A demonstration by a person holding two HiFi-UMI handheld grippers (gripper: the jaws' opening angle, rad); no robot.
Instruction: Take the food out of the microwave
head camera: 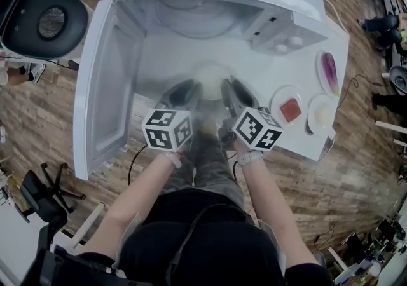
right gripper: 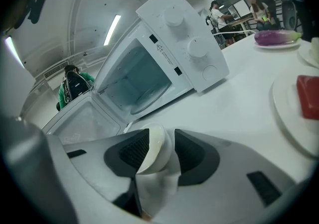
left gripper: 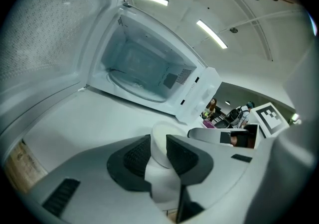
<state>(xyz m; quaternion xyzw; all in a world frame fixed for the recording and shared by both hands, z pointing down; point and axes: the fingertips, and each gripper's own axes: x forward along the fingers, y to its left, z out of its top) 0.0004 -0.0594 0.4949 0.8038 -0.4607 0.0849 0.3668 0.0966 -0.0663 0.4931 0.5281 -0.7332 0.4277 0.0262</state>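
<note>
At the far left the microwave [head camera: 210,18] has its door [head camera: 105,88] swung fully open, and the chamber behind it has nothing in it except the glass turntable. In front of this opening, over the white worktop [head camera: 299,145], the left gripper [left gripper: 158,141] is closed to a narrow gap on the left rim of a white bowl [head camera: 211,79]. In the left gripper view both dark ribbed pads [left gripper: 135,154] lie against the rim, one on each side. The bowl is outside the microwave, between the two grippers. I cannot tell if it rests on the worktop or is held just above it, and what is inside the bowl is not clear. The right gripper [right gripper: 160,138] has the right rim of the same bowl between its jaws, but the jaws stand wide. In the right gripper view the rim leans near the left pad, and a clear gap shows before the right pad [right gripper: 192,151], so this gripper does not press on the bowl. More to the right, on the worktop beside the microwave, a white plate [head camera: 277,97] carries a red piece [head camera: 290,109]. Behind it another plate carries a purple vegetable [head camera: 329,70].
</note>
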